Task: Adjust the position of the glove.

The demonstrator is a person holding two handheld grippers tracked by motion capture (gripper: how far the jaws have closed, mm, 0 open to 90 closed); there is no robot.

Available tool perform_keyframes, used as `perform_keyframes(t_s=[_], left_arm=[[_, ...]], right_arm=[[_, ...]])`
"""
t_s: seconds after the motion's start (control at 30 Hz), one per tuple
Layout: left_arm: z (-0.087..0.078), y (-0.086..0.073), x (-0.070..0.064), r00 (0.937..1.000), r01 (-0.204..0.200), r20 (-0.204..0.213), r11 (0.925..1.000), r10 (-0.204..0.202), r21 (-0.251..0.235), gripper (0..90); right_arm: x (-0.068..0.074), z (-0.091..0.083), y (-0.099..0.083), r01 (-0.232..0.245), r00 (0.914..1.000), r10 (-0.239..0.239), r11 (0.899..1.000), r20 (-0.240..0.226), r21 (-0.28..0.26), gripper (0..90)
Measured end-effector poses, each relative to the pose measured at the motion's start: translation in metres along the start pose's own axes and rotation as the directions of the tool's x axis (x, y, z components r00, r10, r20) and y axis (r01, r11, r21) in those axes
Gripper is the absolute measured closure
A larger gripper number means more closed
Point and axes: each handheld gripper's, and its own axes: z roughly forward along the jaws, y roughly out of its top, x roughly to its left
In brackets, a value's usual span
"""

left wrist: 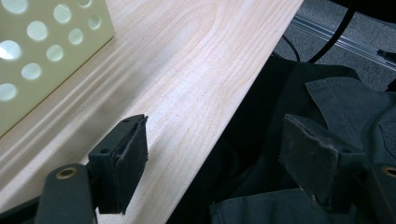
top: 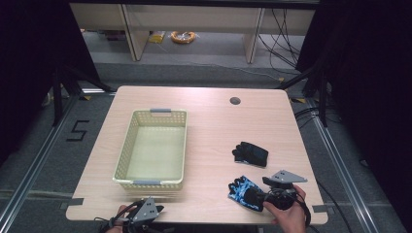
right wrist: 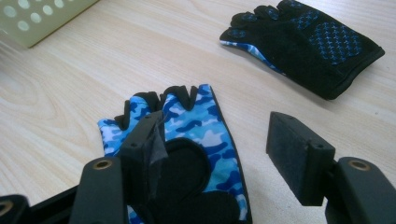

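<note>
the left gripper (left wrist: 212, 158) waits at the near edge of the worktop (top: 209, 121), just in front of the perforated cream plastic basket (top: 152, 148), its jaws apart and holding nothing. to the right of the basket lies the blue camouflage glove (right wrist: 187, 140), flat, fingerless, soft fabric with black padding. the right gripper (right wrist: 215, 149) is over its cuff end, jaws apart, one jaw above the glove and one above bare wood. beyond it, well apart from the basket, lies the black glove (right wrist: 303, 42) with a dotted blue grip. smooth pale wood between them is free.
</note>
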Motion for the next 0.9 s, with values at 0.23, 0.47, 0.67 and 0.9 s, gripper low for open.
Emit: perform_keyframes(t_s=[0.23, 0.47, 0.67, 0.9], left_arm=[[0.0, 0.001, 0.001, 0.9998, -0.018, 0.001, 0.9998, 0.018, -0.002, 23.2], [0.0, 0.001, 0.002, 0.9998, -0.018, 0.002, 0.9998, 0.018, -0.001, 23.2], [-0.001, 0.001, 0.004, 0.9998, -0.017, -0.006, 0.9999, 0.017, -0.001, 22.5], [-0.001, 0.001, 0.004, 0.9999, 0.012, -0.011, 0.9999, -0.012, -0.013, 20.0]], right_arm=[[-0.001, 0.001, 0.001, 0.008, 1.0, -0.008, 1.0, 0.004, -0.002, 38.8], [-0.004, 0.0, 0.006, 0.005, 0.9999, -0.005, 1.0, 0.015, -0.007, 38.4], [-0.006, 0.003, 0.015, 0.011, 0.9999, -0.011, 1.0, 0.011, -0.013, 39.5], [-0.011, 0.007, 0.024, 0.03, 0.9992, -0.029, 0.999, 0.029, -0.013, 40.9]])
